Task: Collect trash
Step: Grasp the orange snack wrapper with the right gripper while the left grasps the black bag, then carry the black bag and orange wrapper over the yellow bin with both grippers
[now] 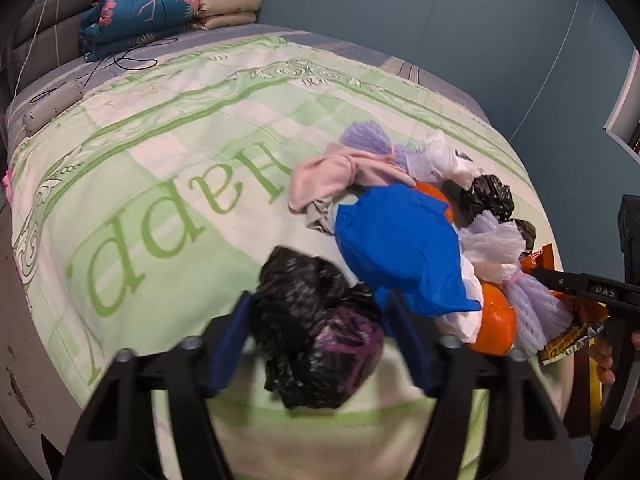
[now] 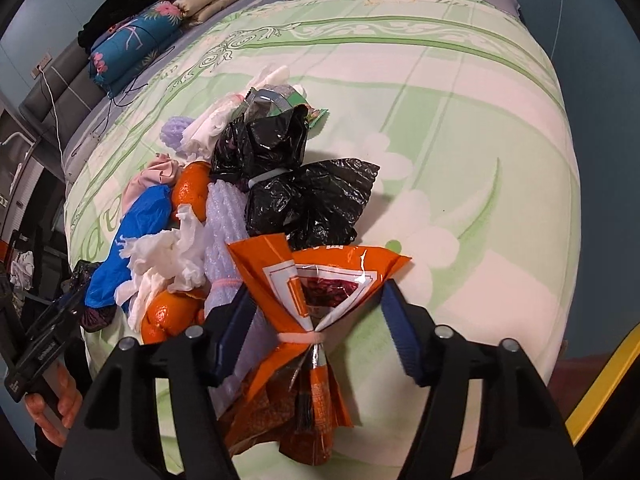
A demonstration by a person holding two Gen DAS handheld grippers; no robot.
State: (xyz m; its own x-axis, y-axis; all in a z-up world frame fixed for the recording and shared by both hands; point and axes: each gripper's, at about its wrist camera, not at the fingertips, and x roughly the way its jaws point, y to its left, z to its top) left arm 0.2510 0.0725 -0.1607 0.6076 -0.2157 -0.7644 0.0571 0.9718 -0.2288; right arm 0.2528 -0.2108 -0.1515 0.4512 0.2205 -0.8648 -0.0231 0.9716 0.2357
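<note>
A heap of trash (image 2: 248, 208) lies on the bed (image 2: 460, 140), near its foot edge. A crumpled bag (image 1: 316, 328) sits at the heap's left end between the left tongs (image 1: 320, 344); a tied snack wrapper (image 2: 316, 300) at its right end lies between the right tongs (image 2: 316, 340). Folded quilts (image 1: 140, 16) rest at the headboard

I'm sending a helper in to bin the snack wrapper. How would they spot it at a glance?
Start at the bed with the green and white blanket; a heap of trash lies on it. At the heap's near end, between the fingers of the right claw, lies the orange snack wrapper. Unlike the black bags beside it, it is bright orange and cinched at its middle by a pink band.
</note>
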